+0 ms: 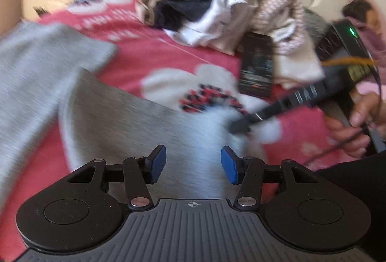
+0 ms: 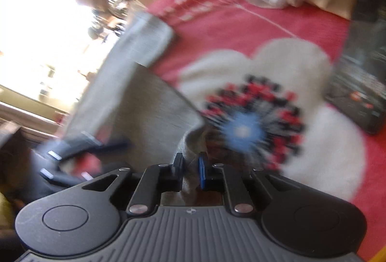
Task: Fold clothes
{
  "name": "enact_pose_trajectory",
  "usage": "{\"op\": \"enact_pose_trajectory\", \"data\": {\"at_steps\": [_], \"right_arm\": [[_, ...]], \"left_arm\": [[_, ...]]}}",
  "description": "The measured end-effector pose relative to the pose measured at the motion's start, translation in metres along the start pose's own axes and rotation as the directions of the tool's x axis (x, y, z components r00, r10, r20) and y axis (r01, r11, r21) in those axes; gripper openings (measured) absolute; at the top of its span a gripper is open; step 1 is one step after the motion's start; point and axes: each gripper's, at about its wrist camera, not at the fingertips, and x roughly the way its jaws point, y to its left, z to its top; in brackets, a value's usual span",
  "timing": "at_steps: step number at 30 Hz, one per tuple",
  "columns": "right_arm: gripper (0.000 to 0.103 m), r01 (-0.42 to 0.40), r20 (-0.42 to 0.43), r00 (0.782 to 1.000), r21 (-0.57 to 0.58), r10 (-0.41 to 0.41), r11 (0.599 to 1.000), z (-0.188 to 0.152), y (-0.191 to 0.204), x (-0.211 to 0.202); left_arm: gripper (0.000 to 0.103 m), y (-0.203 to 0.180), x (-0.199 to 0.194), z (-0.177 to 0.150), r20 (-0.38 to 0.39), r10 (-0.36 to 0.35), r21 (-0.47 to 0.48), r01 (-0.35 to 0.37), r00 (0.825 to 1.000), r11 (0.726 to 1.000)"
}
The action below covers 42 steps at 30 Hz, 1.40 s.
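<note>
Grey garment (image 1: 101,105) spreads across the pink bed (image 1: 149,50) right ahead of our left gripper (image 1: 193,164), whose jaws gape wide above the cloth, gripping nothing. Our right gripper (image 2: 190,174) has pinched tight on a grey fold, off to the left gripper's right. Beyond both, a clothes pile (image 1: 212,9) and a phone (image 1: 257,66) wait.

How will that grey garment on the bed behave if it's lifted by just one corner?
Probably floppy: the grey garment already drapes in soft folds where the right tool pinches its edge. Likely light, since one pinch raises it. It may drag across the pink bedspread rather than slide cleanly.
</note>
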Motion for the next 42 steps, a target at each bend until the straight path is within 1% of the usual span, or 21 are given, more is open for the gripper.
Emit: {"op": "enact_pose_trajectory", "data": {"at_steps": [2,4,6,7,8,11,14,16,18,19,20,22,24,25,26,31,33,34,35,37,42], "right_arm": [[0.013,-0.078,-0.004,0.997,0.021,0.078,0.997,0.010,0.009,0.004],[0.013,-0.146,-0.029,0.989,0.022,0.146,0.989,0.022,0.021,0.013],[0.013,-0.199,-0.070,0.978,0.006,0.199,0.980,0.031,0.033,0.025],[0.013,-0.213,-0.087,0.973,-0.004,0.212,0.977,0.034,0.038,0.030],[0.014,-0.218,-0.096,0.972,-0.008,0.216,0.976,0.038,0.041,0.033],[0.016,-0.227,-0.083,0.970,0.013,0.227,0.974,0.047,0.043,0.034],[0.020,-0.222,-0.015,0.974,0.096,0.225,0.970,0.052,0.024,0.021],[0.021,-0.195,-0.013,0.980,0.129,0.198,0.972,0.051,0.013,0.016],[0.028,-0.180,-0.047,0.981,0.154,0.189,0.971,0.049,0.007,0.020],[0.038,-0.179,-0.069,0.979,0.168,0.193,0.969,0.048,0.005,0.024],[0.046,-0.181,-0.091,0.976,0.182,0.200,0.966,0.047,0.004,0.028],[0.047,-0.210,-0.132,0.962,0.209,0.240,0.955,0.045,0.007,0.040],[0.055,-0.222,-0.172,0.950,0.217,0.261,0.950,0.046,0.013,0.048],[0.062,-0.215,-0.188,0.949,0.198,0.253,0.956,0.046,0.019,0.050],[0.064,-0.210,-0.204,0.949,0.160,0.240,0.965,0.046,0.026,0.049],[0.067,-0.158,-0.232,0.962,-0.049,0.143,0.986,0.041,0.058,0.032],[0.064,-0.111,-0.216,0.973,-0.115,0.085,0.987,0.038,0.065,0.024],[0.052,-0.086,-0.207,0.976,-0.107,0.062,0.990,0.034,0.061,0.021],[0.031,-0.061,-0.199,0.979,-0.100,0.040,0.993,0.031,0.056,0.019],[0.008,-0.010,-0.182,0.983,-0.083,-0.005,0.996,0.025,0.048,0.014],[0.007,0.111,-0.140,0.983,-0.036,-0.115,0.993,0.010,0.028,-0.001]], "left_arm": [[0.057,-0.004,0.002,0.000,-0.005,-0.016,-0.007,0.016,1.000,1.000],[0.057,-0.007,0.004,-0.001,-0.003,-0.008,-0.006,0.008,1.000,1.000],[0.056,-0.006,0.005,0.000,0.011,0.032,-0.012,-0.032,0.999,0.999],[0.052,-0.004,0.006,0.000,0.016,0.056,-0.017,-0.056,0.998,0.998],[0.037,-0.001,0.007,0.000,0.012,0.082,-0.021,-0.081,0.997,0.996],[0.018,0.014,0.010,-0.001,-0.022,0.113,-0.072,-0.115,0.993,0.991],[0.017,0.035,0.005,-0.006,-0.014,0.074,-0.188,-0.076,0.997,0.979],[0.017,0.046,0.002,-0.010,-0.006,0.042,-0.250,-0.042,0.999,0.967],[0.018,0.053,-0.001,-0.012,0.002,0.007,-0.292,-0.006,1.000,0.956],[0.018,0.054,-0.002,-0.013,0.012,0.000,-0.302,0.004,1.000,0.953],[0.018,0.054,-0.004,-0.014,0.021,-0.008,-0.301,0.014,1.000,0.953],[0.017,0.049,-0.004,-0.014,0.027,-0.007,-0.267,0.014,1.000,0.964],[0.017,0.041,-0.004,-0.012,0.036,-0.008,-0.218,0.016,0.999,0.976],[0.016,0.036,-0.004,-0.011,0.042,-0.010,-0.188,0.018,0.999,0.982],[0.016,0.030,-0.005,-0.009,0.048,-0.018,-0.162,0.025,0.999,0.986],[0.015,-0.002,0.002,-0.003,0.055,-0.078,-0.037,0.080,0.995,0.996],[0.015,-0.012,0.007,-0.002,0.053,-0.099,-0.012,0.100,0.994,0.995],[0.015,-0.016,0.009,-0.001,0.052,-0.109,-0.005,0.109,0.993,0.994],[0.015,-0.019,0.011,-0.002,0.051,-0.118,-0.006,0.118,0.992,0.993],[0.015,-0.023,0.014,-0.002,0.042,-0.134,-0.010,0.134,0.990,0.991],[0.019,-0.029,0.003,-0.001,-0.058,-0.133,-0.005,0.133,0.989,0.991]]}}
